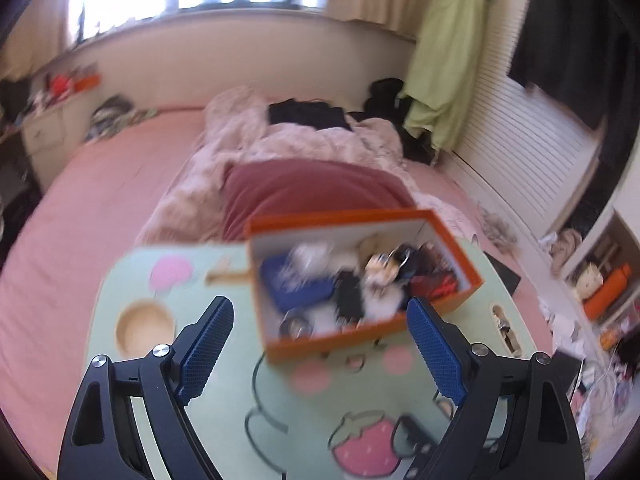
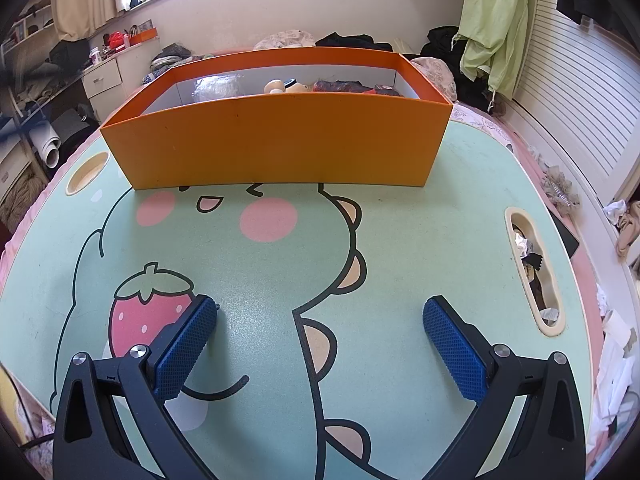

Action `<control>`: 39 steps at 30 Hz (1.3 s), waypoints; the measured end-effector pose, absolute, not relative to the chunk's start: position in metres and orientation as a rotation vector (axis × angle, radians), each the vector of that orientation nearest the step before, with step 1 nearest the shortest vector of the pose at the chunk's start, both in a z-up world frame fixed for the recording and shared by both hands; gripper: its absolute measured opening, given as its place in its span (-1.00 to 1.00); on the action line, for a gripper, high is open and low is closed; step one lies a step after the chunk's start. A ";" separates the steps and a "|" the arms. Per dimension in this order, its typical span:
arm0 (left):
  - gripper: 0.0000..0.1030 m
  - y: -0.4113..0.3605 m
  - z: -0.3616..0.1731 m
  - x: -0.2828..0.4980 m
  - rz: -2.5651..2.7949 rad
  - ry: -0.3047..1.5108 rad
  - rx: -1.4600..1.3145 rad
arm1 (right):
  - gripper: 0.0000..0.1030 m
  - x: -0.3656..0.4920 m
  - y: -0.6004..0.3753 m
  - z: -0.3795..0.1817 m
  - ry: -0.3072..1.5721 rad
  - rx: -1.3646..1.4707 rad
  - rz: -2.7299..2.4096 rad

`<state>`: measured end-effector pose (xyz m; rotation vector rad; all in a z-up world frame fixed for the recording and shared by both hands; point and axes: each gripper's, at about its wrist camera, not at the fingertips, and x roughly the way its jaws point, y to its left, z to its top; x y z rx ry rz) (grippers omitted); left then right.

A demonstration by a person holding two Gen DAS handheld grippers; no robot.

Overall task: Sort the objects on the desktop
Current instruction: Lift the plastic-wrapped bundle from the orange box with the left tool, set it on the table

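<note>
An orange box [image 1: 352, 336] with a white inside stands on the green cartoon lap table [image 1: 240, 384]. The blurred left wrist view looks down into it: a blue item [image 1: 296, 284], a black one [image 1: 350, 300] and several small pieces lie inside. My left gripper [image 1: 320, 314] hovers open above the box's near corner, nothing between its blue pads. In the right wrist view the orange box [image 2: 280, 144] stands at the table's [image 2: 400, 260] far side. My right gripper [image 2: 320, 316] is wide open low over bare tabletop, well short of the box.
The lap table sits on a pink bed [image 1: 80, 208] with a rumpled blanket [image 1: 280, 140] and a red pillow [image 1: 312, 192]. It has a round cup recess [image 2: 88, 172] at the left and a slot handle [image 2: 534, 268] at the right. Clutter lies on the floor at the right.
</note>
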<state>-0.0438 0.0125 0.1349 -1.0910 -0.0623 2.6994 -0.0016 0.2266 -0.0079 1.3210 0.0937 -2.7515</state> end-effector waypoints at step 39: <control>-0.35 -0.003 0.058 0.006 2.657 -0.280 -1.165 | 0.99 0.003 0.244 -0.004 0.085 1.306 -2.747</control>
